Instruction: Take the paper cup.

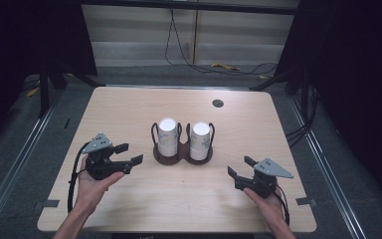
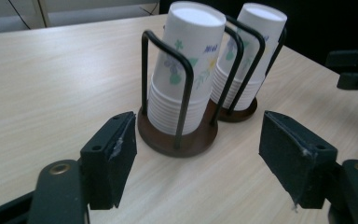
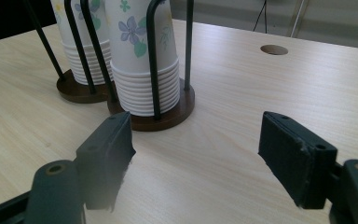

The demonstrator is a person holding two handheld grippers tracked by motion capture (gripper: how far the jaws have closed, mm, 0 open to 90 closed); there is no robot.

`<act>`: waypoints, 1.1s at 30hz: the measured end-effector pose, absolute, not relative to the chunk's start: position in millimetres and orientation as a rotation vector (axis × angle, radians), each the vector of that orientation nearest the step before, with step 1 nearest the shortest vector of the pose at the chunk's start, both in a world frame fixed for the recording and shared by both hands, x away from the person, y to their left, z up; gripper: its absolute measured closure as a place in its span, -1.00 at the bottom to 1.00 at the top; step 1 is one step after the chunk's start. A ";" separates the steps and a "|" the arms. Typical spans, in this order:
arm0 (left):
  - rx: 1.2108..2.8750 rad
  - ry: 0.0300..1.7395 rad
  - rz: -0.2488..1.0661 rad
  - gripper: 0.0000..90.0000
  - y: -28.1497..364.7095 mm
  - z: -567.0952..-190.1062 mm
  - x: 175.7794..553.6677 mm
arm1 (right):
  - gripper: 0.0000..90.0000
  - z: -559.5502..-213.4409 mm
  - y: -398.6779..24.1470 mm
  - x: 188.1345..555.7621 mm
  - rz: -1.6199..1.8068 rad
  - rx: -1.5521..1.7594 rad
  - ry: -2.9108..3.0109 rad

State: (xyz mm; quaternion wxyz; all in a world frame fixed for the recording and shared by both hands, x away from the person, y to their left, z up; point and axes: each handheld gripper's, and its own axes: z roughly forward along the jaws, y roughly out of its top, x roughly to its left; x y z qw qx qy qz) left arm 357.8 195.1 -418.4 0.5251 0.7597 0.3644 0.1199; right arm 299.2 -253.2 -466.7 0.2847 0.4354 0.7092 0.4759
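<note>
Pale wood table (image 1: 129,114), grey floor (image 1: 20,149), dark curtains (image 1: 358,74)

Looks like a lab recording rig: a bare wooden surface (image 1: 129,114) with black curtains (image 1: 358,74) either side, metal floor rails (image 1: 15,164) and loose cables (image 1: 179,50) trailing along the back wall.

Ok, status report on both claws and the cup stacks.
Left claw open, empty. Right claw open, empty. White floral paper cup stacks upright in dark wire holder. Nothing between.
</note>
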 end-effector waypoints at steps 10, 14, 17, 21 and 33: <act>1.863 0.827 0.248 -0.45 181.1 -407.4 376.1 | -0.43 -467.1 -253.3 300.9 1.275 1.163 1.902; 1.890 0.810 0.248 -0.43 174.4 -402.0 381.3 | -0.43 -467.1 -253.2 301.2 1.276 1.161 1.902; 1.923 0.789 0.244 -0.42 168.4 -395.0 386.0 | -0.43 -466.7 -253.1 300.5 1.278 1.161 1.902; 1.957 0.772 0.266 -0.42 162.4 -388.8 392.4 | -0.43 -466.7 -253.3 300.3 1.278 1.161 1.903; 1.986 0.742 0.277 -0.36 146.4 -370.1 418.8 | -0.43 -467.2 -252.9 301.0 1.279 1.160 1.905</act>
